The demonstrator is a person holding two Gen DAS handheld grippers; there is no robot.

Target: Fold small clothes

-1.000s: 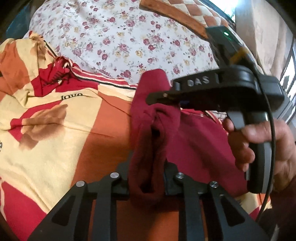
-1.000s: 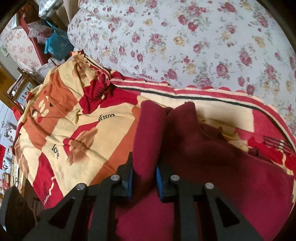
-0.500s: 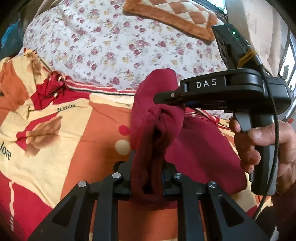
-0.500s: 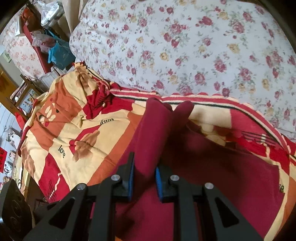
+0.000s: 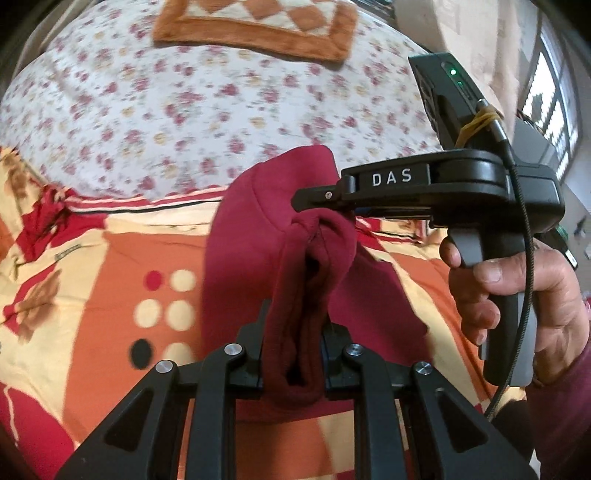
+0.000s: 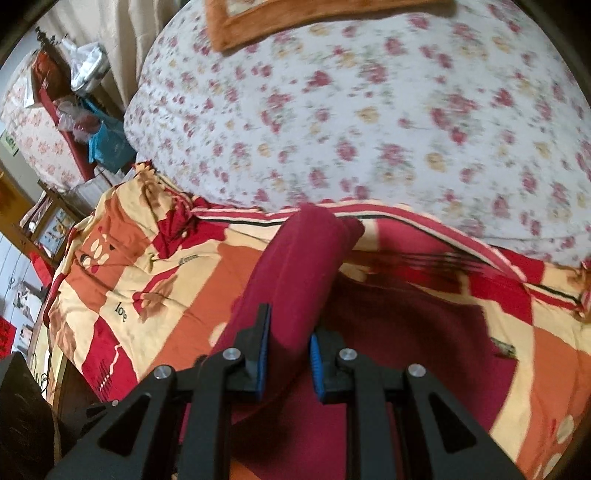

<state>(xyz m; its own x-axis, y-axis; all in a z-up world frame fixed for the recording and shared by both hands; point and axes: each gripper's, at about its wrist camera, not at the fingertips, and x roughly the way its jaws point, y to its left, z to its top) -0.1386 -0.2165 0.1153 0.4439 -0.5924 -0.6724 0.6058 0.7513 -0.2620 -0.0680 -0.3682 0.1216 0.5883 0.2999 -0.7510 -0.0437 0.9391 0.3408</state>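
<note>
Both grippers clamp the maroon garment (image 5: pixel 258 236): the left gripper (image 5: pixel 293 354) pinches a bunched fold, the right gripper (image 6: pixel 289 343) another, above the patterned blanket (image 5: pixel 110 266).

Both grippers rise with the maroon garment (image 5: pixel 258 236) clamped between them, so more of its cloth hangs clear of the patterned blanket (image 5: pixel 92 258). A cluster of round spots on the blanket (image 5: pixel 166 295), covered a second ago, comes into sight at its left. The orange-bordered mat (image 6: pixel 295 14) on the floral quilt (image 6: pixel 369 129) enters the right wrist view.
</note>
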